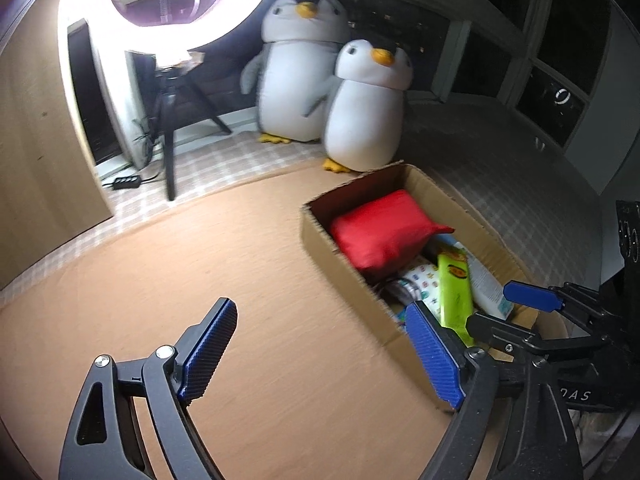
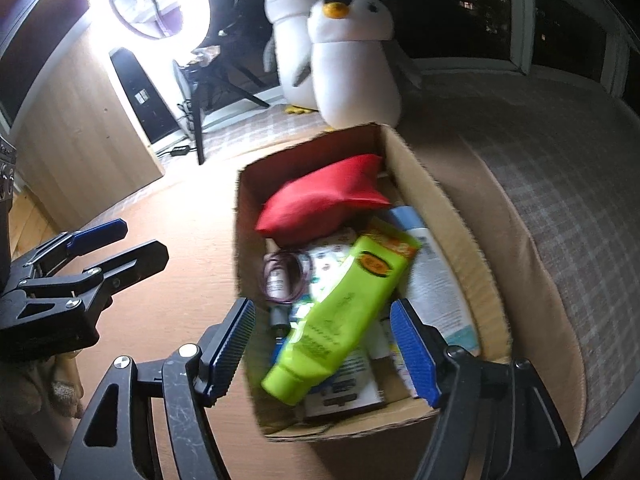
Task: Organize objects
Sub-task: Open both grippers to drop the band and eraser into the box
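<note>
I keep both the left gripper [image 1: 320,354] and right gripper [image 2: 326,350] wide apart, jaws empty, because the green tube [image 2: 344,316] already lies in the box [image 2: 432,196].

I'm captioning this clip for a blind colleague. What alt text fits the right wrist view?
The open right gripper hovers over a cardboard box holding a lime-green tube, a red pouch and other packets. The left gripper is at the left edge, over the tan mat. Behind stand two plush penguins and a lit ring light.
</note>
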A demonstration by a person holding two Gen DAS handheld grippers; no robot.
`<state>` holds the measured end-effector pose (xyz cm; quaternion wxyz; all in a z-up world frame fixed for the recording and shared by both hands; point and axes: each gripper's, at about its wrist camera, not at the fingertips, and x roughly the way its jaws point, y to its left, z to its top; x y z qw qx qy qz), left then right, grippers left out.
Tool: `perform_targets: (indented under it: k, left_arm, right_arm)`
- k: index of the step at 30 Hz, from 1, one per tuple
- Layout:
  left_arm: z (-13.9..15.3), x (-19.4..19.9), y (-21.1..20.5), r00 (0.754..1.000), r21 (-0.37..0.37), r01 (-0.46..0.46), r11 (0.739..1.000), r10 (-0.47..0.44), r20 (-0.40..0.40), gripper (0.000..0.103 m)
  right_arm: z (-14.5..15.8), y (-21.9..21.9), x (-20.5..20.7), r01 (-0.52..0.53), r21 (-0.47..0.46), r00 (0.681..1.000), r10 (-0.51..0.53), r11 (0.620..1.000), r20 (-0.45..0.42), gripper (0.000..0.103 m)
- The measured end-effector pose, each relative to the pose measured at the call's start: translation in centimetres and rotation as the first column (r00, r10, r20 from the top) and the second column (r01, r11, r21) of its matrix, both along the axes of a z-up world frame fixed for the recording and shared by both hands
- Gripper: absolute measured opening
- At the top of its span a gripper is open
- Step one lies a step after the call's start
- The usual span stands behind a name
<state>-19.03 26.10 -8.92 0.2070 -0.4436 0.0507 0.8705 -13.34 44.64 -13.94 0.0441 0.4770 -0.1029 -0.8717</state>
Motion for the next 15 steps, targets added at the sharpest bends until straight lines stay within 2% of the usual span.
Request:
perform_targets:
  k: [4,15]
  left_arm:
    - [0.4,0.9,-3.1,0.999,0.002,-0.034,0.999,0.034,-0.013,0.094]
    - [1.3,4.3,-13.1,0.984,0.013,-0.175,0.985,0.175,-0.019,0.096]
  right_arm:
    - [0.6,-2.1,0.2,-0.023,-0.003,1.000,0.023,1.000,-0.014,0.068]
    - [1.7,-10.0,1.2,-0.128,0.011,0.990,0.128,0.992,-0.053,0.070]
